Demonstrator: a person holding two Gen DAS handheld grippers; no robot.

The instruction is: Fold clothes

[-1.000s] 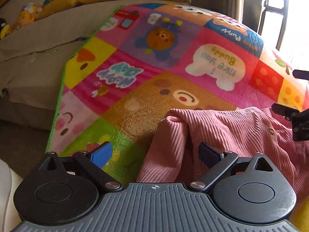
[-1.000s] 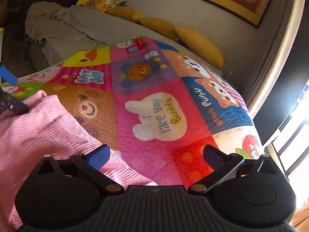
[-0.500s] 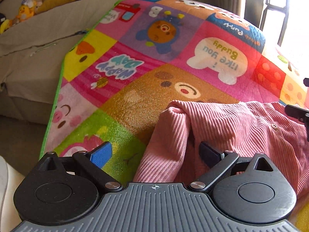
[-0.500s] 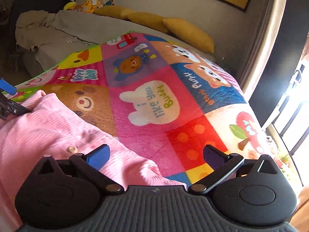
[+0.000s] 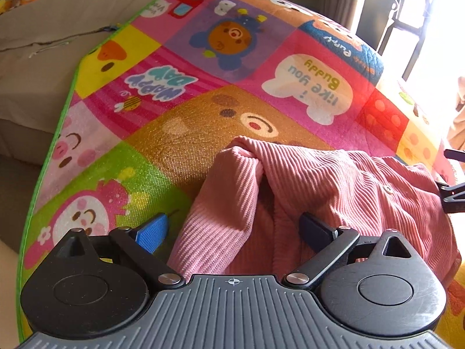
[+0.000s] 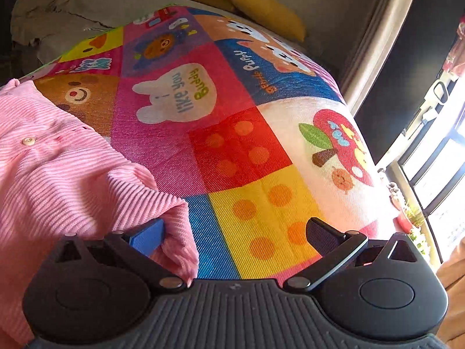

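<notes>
Pink ribbed garment [image 5: 334, 192]; window [image 6: 441, 151] rightward

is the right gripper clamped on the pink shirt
No, the right gripper stands wide open, and the pink shirt edge only lies beside its blue finger.

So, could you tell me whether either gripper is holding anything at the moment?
Nothing is held: the left gripper and right gripper both stand open over the pink ribbed cardigan.

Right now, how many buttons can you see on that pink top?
1. A pale button sits on the placket of the pink top, near its far edge. More may be hidden in folds or outside the view.
</notes>
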